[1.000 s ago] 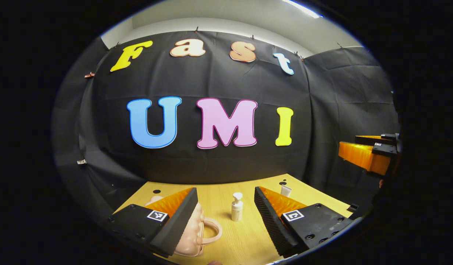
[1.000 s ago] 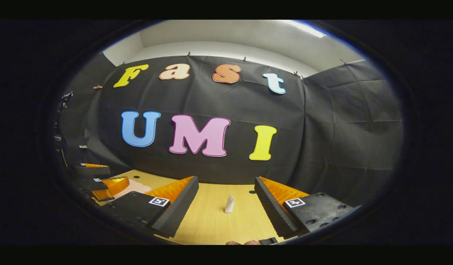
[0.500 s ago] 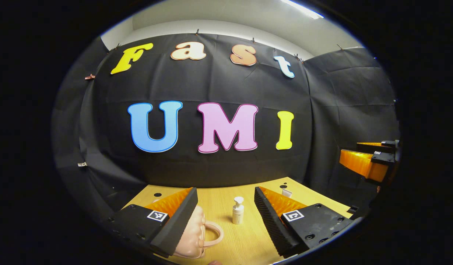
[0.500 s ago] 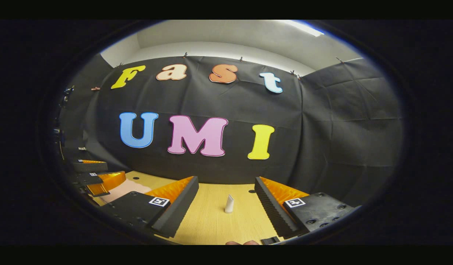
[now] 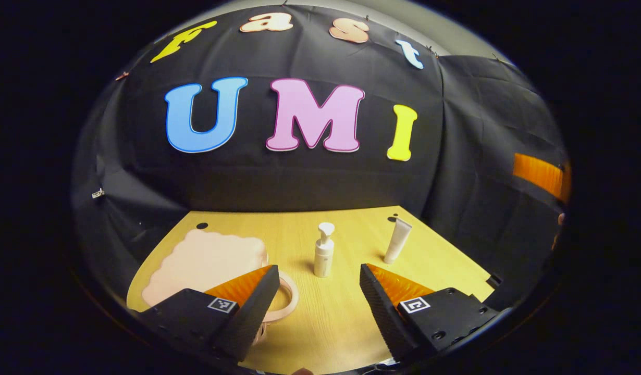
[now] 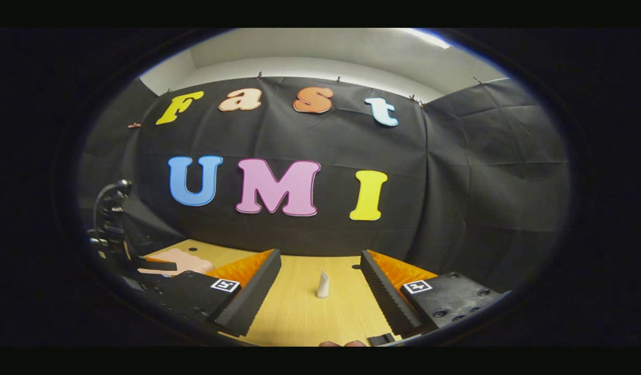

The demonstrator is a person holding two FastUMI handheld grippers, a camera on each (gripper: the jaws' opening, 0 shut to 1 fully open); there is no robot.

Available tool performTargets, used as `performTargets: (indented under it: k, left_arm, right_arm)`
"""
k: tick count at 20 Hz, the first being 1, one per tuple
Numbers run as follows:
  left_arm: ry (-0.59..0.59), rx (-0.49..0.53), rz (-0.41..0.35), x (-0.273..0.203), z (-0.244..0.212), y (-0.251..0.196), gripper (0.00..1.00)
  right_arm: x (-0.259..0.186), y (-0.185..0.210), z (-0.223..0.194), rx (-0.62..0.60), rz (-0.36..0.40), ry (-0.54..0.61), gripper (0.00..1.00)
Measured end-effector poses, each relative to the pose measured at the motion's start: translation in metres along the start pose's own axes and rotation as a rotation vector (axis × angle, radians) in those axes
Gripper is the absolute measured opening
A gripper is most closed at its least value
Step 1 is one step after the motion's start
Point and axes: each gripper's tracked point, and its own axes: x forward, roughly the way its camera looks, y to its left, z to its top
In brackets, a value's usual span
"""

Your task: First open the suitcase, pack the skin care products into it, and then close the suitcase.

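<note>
The left tool (image 5: 319, 273) hangs above the near edge of the wooden counter (image 5: 346, 323), its 2 fingers spread wide apart with nothing between them. Ahead of it the pink suitcase (image 5: 206, 260) lies flat and closed on the left part of the counter, its loop handle (image 5: 289, 297) pointing toward the middle, partly hidden behind the tool's left finger. A white pump bottle (image 5: 324, 250) stands upright near the counter's centre, just beyond the gap between the fingers. A white tube (image 5: 397, 239) stands on its cap farther right and slightly farther back — well apart from the suitcase. At the right edge of the left gripper view, part of the right tool (image 5: 539, 176) shows, held high off the counter.

In the right gripper view the right tool (image 6: 320, 278) is also wide open and holds nothing. The tube (image 6: 323, 284) stands tilted on the counter (image 6: 299, 317) straight ahead between its fingers. The suitcase (image 6: 174, 260) shows far left, with the left tool (image 6: 156, 265) just over it.
</note>
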Motion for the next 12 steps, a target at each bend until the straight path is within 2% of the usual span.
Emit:
performTargets:
  k: [4, 9, 12]
  left_arm:
    - [0.177, -0.05, 0.066, 0.039, -0.038, 0.008, 0.98]
    - [0.361, -0.062, 0.178, 0.08, -0.083, 0.028, 0.98]
    - [0.429, -0.048, 0.251, 0.102, -0.101, 0.042, 0.98]
  right_arm:
    - [0.011, -0.026, -0.009, 0.007, 0.034, 0.007, 0.97]
    - [0.036, -0.077, -0.056, 0.08, 0.075, 0.109, 0.98]
    - [0.048, -0.102, -0.087, 0.112, 0.11, 0.181, 0.97]
